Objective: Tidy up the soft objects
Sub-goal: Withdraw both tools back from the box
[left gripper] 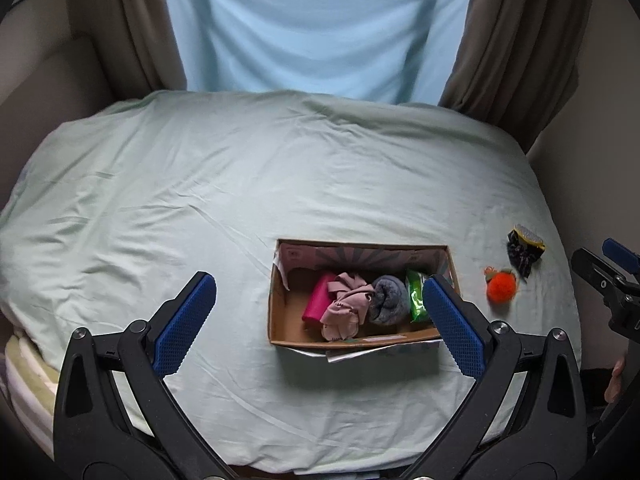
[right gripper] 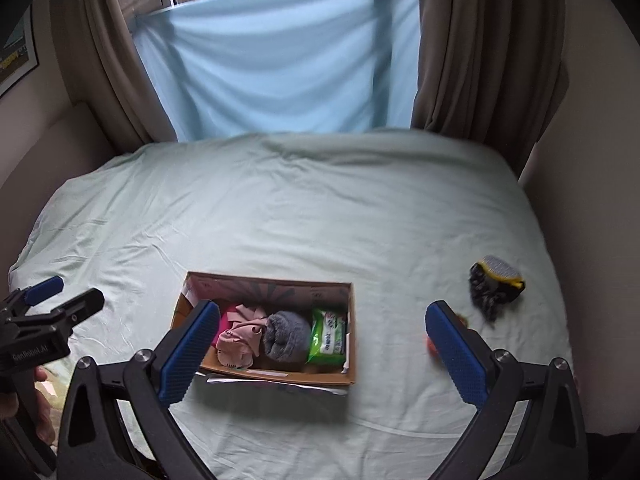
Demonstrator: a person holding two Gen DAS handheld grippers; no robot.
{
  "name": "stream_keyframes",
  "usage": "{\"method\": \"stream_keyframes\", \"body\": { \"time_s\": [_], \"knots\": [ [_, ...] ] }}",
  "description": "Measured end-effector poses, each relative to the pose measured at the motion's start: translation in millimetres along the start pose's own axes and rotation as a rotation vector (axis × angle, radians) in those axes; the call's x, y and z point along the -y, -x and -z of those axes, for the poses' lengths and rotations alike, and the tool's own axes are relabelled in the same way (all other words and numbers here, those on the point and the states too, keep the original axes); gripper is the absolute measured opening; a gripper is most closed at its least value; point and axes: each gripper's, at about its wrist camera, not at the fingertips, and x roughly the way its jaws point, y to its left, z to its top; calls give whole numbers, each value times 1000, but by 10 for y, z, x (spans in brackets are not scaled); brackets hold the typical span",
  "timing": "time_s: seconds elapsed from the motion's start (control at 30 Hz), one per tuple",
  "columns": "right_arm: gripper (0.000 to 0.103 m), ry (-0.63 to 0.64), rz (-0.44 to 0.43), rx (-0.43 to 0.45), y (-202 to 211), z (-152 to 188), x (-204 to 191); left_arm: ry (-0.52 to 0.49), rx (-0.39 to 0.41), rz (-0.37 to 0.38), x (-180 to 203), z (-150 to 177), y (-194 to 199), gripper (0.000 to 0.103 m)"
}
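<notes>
Hovering above a bed [left gripper: 200, 184] covered in a pale green sheet, two handheld grippers point forward toward a curtained window. The left gripper [left gripper: 320, 320] has its blue-padded fingers [left gripper: 186, 320] spread wide and grasps nothing. The right gripper [right gripper: 320, 352] is likewise spread wide and empty.

An open cardboard box [left gripper: 280, 320] sits on the sheet. Inside, side by side from left to right, lie a pink roll [left gripper: 318, 298], a crumpled dusty-pink cloth [left gripper: 346, 306], a rolled grey sock [left gripper: 386, 300] and a green wipes packet [left gripper: 416, 296].

From the left camera the box lies between the two fingers, its right end behind the right finger. To the right of the box, loose on the sheet, rest an orange fluffy ball [left gripper: 500, 286] and, just beyond it, a dark scrunchie with a yellow-edged item [left gripper: 526, 248]. From the right camera the ball is mostly hidden behind the right finger.
</notes>
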Motion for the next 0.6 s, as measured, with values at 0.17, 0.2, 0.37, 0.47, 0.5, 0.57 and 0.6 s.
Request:
{"method": "stream_keyframes", "body": {
  "time_s": [0.17, 0.2, 0.37, 0.47, 0.5, 0.57, 0.6],
  "knots": [
    [103, -2, -3, 101, 443, 105, 272, 5, 60, 2, 237, 73, 335, 103],
    [103, -2, -2, 116, 516, 132, 352, 6, 70, 3, 309, 94, 396, 103],
    [103, -27, 10, 126, 735, 230, 779, 0, 112, -3, 746, 171, 600, 103],
    [103, -58, 26, 138, 874, 274, 1093, -27, 138, -6, 1063, 170, 658, 103],
    [103, -67, 32, 144, 921, 290, 1202, -37, 147, -10, 1163, 167, 667, 103],
    [103, -79, 46, 153, 997, 308, 1392, -64, 161, -15, 1389, 160, 680, 103],
    [103, -84, 53, 157, 1024, 316, 1486, -76, 165, -13, 1490, 161, 683, 103]
  ]
}}
